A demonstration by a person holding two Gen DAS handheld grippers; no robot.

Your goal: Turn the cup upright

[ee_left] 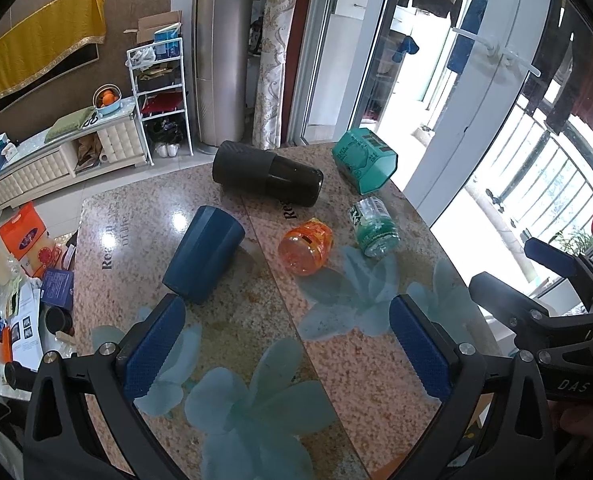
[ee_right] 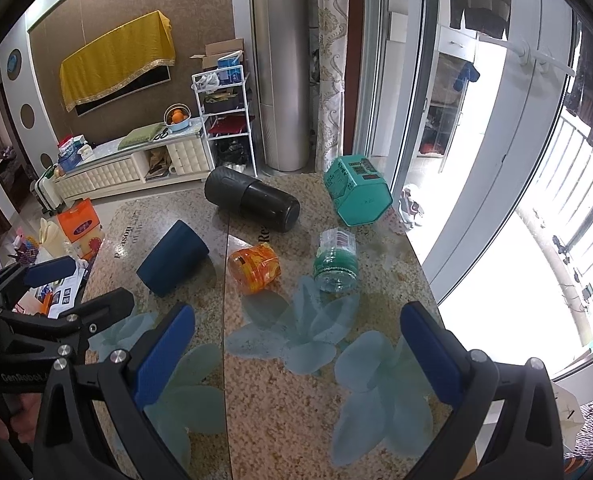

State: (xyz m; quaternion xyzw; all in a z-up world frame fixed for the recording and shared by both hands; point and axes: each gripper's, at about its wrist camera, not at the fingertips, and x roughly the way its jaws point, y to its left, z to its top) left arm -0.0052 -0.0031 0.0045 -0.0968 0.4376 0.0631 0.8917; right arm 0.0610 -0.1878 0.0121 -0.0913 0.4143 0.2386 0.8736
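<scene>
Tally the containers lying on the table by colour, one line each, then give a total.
Dark blue: 1, the cup
Black: 1, the flask
Orange: 1, the jar
Teal: 1, the hexagonal tin
Clear with green label: 1, the bottle
Total: 5, all on their sides on the table

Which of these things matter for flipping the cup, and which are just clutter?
Job: blue cup lying on its side; left gripper and right gripper, both open.

Clutter: black flask, orange jar, green bottle, teal tin.
</scene>
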